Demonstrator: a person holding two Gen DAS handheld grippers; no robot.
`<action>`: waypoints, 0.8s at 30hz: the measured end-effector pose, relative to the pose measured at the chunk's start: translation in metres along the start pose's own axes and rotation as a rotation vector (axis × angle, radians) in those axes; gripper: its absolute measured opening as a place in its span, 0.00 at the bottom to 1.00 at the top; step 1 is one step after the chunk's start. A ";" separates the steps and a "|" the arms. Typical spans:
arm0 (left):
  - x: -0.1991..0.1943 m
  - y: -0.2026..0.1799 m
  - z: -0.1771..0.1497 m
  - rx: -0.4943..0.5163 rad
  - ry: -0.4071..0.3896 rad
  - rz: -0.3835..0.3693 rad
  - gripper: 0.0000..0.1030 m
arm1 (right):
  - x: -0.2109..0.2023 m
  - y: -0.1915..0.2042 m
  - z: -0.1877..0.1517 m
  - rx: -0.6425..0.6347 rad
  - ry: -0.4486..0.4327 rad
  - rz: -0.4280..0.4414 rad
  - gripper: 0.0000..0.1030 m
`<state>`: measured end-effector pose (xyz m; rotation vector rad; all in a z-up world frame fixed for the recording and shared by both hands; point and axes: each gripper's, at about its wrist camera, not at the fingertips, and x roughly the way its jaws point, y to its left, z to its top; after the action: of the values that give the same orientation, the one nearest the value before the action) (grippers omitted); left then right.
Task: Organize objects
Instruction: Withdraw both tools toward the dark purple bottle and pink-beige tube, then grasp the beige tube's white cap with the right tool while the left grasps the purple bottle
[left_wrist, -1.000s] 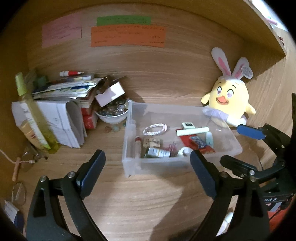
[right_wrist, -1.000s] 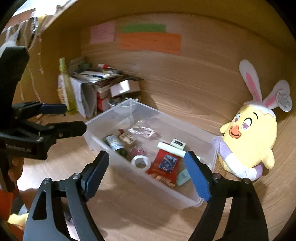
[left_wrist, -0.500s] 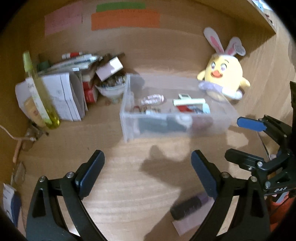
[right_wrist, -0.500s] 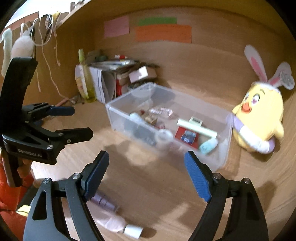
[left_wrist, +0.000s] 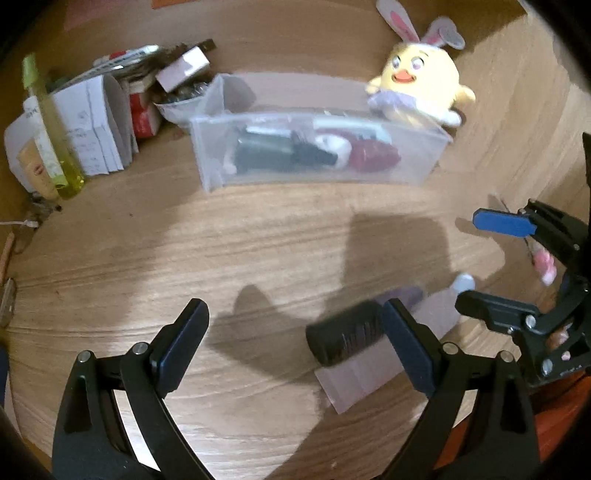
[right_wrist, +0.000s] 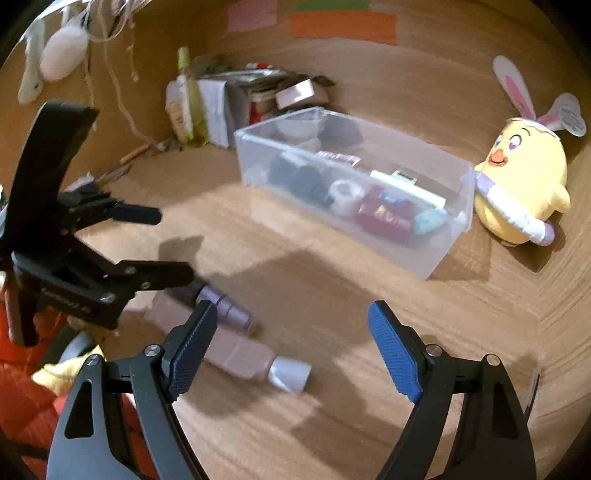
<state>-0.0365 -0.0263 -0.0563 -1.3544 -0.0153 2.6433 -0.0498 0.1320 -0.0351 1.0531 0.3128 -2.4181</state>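
**Both grippers over the desk, nothing held**

The wooden desk (right_wrist: 332, 295) carries a clear bin (right_wrist: 354, 184) full of small items, beside a yellow plush (right_wrist: 521, 184). Nearer lie a pale tube (right_wrist: 255, 362) and a dark-capped bottle (left_wrist: 347, 336) — both outside the bin. The left gripper (left_wrist: 291, 347) and right gripper (right_wrist: 291, 347) each have jaws spread wide, empty.

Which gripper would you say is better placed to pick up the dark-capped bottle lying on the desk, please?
Probably the left gripper: its jaws are open and empty, and the dark-capped bottle lies just ahead, by its right finger. The right gripper, also open and empty, sits closer to the pale tube.
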 end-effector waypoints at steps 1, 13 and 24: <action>0.002 -0.001 -0.001 0.006 0.006 -0.008 0.93 | 0.001 0.003 -0.003 -0.013 0.010 -0.001 0.79; 0.027 -0.012 0.008 0.058 0.065 -0.068 0.93 | 0.011 0.009 -0.017 -0.023 0.072 0.017 0.79; 0.041 -0.004 0.035 0.068 0.081 -0.102 0.92 | 0.035 0.021 -0.016 -0.096 0.116 0.023 0.76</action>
<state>-0.0873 -0.0138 -0.0684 -1.3986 0.0153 2.4811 -0.0495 0.1081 -0.0717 1.1494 0.4488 -2.3017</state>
